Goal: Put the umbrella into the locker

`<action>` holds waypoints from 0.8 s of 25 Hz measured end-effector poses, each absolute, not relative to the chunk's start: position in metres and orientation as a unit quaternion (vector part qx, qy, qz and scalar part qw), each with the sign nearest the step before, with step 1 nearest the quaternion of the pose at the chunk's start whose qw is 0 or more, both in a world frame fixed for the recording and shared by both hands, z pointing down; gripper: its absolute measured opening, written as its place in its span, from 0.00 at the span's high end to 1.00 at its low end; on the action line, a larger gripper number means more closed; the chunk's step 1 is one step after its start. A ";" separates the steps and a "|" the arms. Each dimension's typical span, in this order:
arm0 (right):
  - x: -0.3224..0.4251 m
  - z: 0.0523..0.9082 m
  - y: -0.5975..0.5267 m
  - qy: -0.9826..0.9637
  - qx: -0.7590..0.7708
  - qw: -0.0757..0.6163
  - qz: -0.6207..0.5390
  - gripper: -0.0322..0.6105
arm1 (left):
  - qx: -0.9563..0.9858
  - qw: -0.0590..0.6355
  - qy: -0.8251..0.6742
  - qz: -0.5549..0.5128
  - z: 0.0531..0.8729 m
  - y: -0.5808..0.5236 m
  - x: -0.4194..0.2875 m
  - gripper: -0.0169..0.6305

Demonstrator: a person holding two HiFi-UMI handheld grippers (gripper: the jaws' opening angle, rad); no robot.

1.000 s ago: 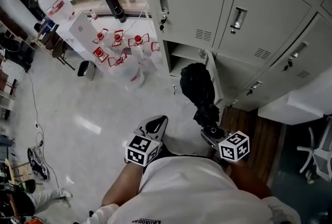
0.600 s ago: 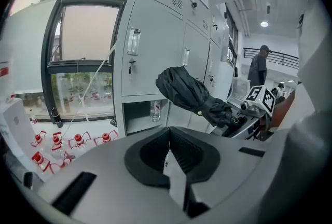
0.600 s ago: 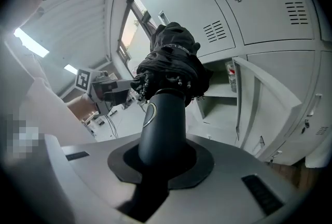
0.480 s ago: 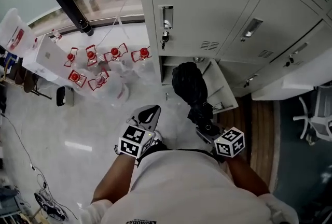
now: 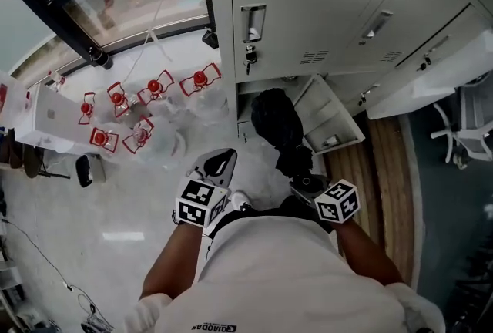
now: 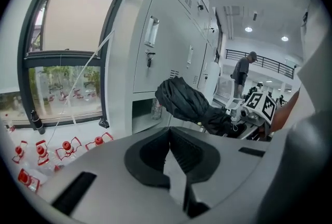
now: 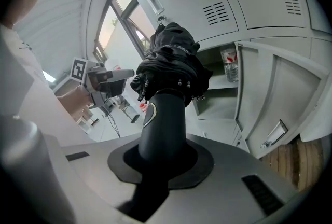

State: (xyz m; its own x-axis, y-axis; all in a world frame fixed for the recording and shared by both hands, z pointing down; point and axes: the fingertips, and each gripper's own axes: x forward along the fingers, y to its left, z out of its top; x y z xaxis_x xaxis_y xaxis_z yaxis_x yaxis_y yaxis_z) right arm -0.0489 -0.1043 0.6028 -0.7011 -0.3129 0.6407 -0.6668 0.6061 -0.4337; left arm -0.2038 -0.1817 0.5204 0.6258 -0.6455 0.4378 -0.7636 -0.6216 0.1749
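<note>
The person has closed in on the lockers over the last second. The folded black umbrella [image 5: 276,119] now hangs just in front of the open lower locker [image 5: 245,96], where a moment ago it stood farther back and to the right. It is not inside yet. The right tool [image 5: 304,182] grips the umbrella's handle, which stands between its jaws in the right gripper view, with the bunched canopy pointing far towards the opening. The locker's door [image 5: 327,117] hangs wide to the right, so the way in looks free. A bottle [image 7: 228,70] sits on the shelf inside. The left tool [image 5: 218,167] is near the right one, closed and empty. What remains is probably a short push forward, then letting go.
</note>
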 end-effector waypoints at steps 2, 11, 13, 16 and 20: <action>-0.053 0.609 -0.104 -0.850 0.292 0.264 0.350 0.81 | 0.888 0.173 -0.393 0.166 0.520 -0.185 -0.208 0.95; -0.060 0.635 -0.126 -0.838 0.298 0.267 0.371 0.81 | 0.884 0.188 -0.392 0.171 0.534 -0.191 -0.212 0.95; -0.058 0.644 -0.133 -0.833 0.301 0.273 0.374 0.81 | 0.883 0.190 -0.394 0.170 0.534 -0.191 -0.212 0.95; -0.052 0.660 -0.149 -0.825 0.307 0.284 0.381 0.81 | 0.882 0.187 -0.399 0.170 0.533 -0.195 -0.214 0.95; -0.045 0.684 -0.172 -0.810 0.320 0.295 0.394 0.81 | 0.874 0.196 -0.410 0.170 0.537 -0.196 -0.219 0.95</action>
